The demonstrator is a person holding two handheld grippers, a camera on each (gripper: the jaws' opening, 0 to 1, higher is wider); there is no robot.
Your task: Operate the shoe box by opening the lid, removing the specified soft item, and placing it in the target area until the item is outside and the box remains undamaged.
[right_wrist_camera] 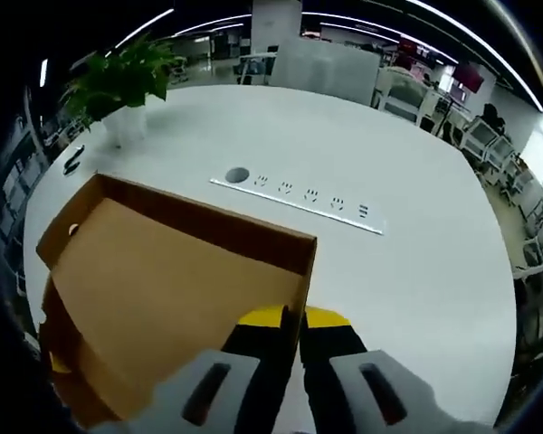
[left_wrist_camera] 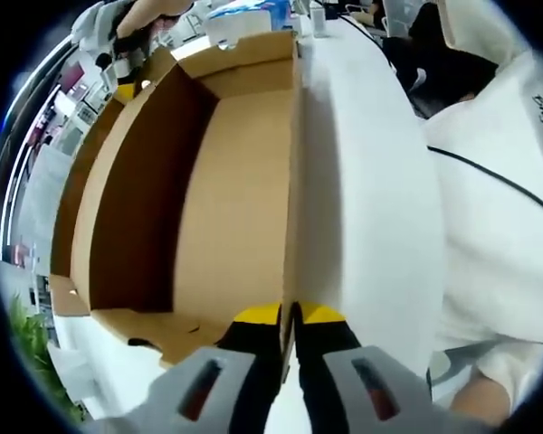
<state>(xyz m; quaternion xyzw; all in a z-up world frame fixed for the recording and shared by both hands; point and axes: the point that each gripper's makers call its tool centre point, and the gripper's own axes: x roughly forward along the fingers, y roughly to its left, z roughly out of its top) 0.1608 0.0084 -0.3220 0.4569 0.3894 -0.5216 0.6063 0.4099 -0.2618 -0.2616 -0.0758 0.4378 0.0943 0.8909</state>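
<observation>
In the left gripper view, we clamp the left gripper [left_wrist_camera: 290, 315] on the near wall of the shoe box [left_wrist_camera: 235, 217], apparently to steady it. Its visible interior holds nothing; we cannot locate the soft item. In the right gripper view, the right gripper [right_wrist_camera: 292, 316] pinches the box edge above the white table [right_wrist_camera: 416, 262]. Beyond stands a potted plant [right_wrist_camera: 122, 81].

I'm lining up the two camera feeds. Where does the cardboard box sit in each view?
Left gripper view: the cardboard box fills the centre and left, open, its right wall running up from the left gripper.
Right gripper view: the box lies lower left, the right gripper at its near wall.
Shared landmark: the white table.
</observation>
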